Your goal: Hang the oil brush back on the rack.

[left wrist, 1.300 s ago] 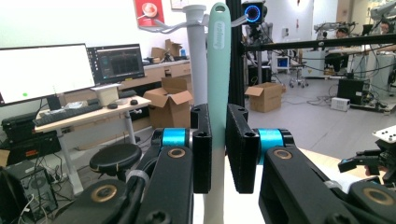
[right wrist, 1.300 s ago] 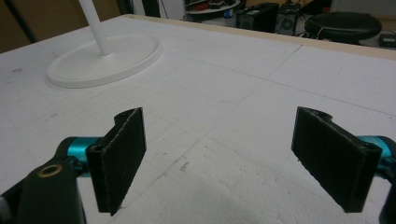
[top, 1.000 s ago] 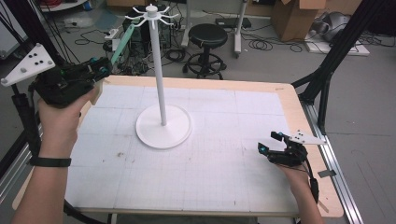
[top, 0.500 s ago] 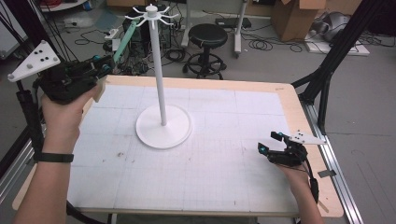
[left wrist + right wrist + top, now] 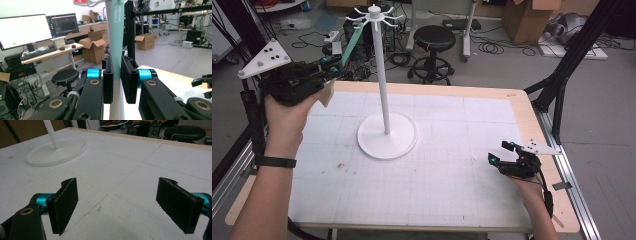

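The left gripper [image 5: 328, 67], clamped on a long mint-green strip [image 5: 352, 44], has lifted it closer to the tall white hook stand [image 5: 380, 75] at upper left, nearly hung; the right gripper [image 5: 501, 153] rests wide open.

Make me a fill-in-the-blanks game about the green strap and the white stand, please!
1. The left gripper is shut on a pale ____ strap.
2. The white stand rests on the ____ board.
3. The right gripper has its jaws wide ____, with nothing between them.
4. The strap reaches up toward the ____ of the stand.

Missing words: green; white; open; top
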Demonstrator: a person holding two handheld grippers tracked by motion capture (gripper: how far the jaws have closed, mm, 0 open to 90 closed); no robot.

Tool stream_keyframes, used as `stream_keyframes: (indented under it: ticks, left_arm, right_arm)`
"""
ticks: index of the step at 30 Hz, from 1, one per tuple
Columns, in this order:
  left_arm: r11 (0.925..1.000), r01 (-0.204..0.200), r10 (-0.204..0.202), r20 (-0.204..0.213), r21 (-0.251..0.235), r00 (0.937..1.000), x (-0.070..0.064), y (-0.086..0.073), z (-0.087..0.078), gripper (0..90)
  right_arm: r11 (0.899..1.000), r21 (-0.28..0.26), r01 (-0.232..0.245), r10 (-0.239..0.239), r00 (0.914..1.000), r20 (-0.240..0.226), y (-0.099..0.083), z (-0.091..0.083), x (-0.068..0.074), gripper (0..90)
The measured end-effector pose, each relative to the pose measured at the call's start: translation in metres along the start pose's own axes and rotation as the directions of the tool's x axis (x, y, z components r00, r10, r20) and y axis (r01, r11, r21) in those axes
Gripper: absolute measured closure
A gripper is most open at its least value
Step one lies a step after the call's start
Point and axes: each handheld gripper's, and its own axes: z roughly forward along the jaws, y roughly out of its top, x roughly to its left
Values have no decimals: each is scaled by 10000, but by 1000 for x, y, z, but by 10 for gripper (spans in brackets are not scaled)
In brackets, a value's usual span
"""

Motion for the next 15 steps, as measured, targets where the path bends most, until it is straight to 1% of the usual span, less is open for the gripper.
stream_keyframes:
  ticks: [2,4,5,7,8,9,10,11,12,13,15]
  left_arm:
    - [9998,-86,87,-28,154,10000,-1,-1,2,798]
    - [9998,-91,91,-44,193,9999,-2,-3,3,717]
    - [9995,-91,95,-102,316,9999,-2,-3,3,717]
    - [9986,-115,122,-143,512,9998,-2,-5,3,656]
    - [9982,-119,128,-155,593,9998,-3,-7,3,572]
    - [9978,-94,104,-145,662,9998,-3,-9,3,572]
    - [9973,-167,177,-133,712,9998,-5,-12,1,547]
    - [9970,-233,244,-146,738,9996,-6,-14,0,498]
    - [9967,-181,186,-50,788,9998,-7,-18,-1,451]
    - [9960,-163,156,88,880,9998,-8,-21,-1,423]
    - [9941,-336,304,321,1031,9990,-12,-29,-4,386]
  right_arm:
    - [10000,4,-8,8,10000,-17,0,0,0,170]
    - [10000,1,6,-6,10000,-17,0,0,0,171]
    - [10000,2,23,-23,10000,-16,0,0,0,170]
    - [10000,12,10,-10,10000,-26,0,0,0,170]
    - [10000,17,22,-22,10000,-27,0,0,0,171]
    - [10000,17,22,-22,10000,-27,0,0,0,171]
    - [10000,9,38,-38,10000,-34,0,0,0,170]
    - [10000,23,14,-14,10000,-24,0,0,0,170]
    - [10000,17,20,-20,10000,-26,0,0,0,171]
    - [10000,19,23,-23,10000,-29,0,0,0,170]
    - [10000,67,-15,15,10000,-37,0,0,1,170]
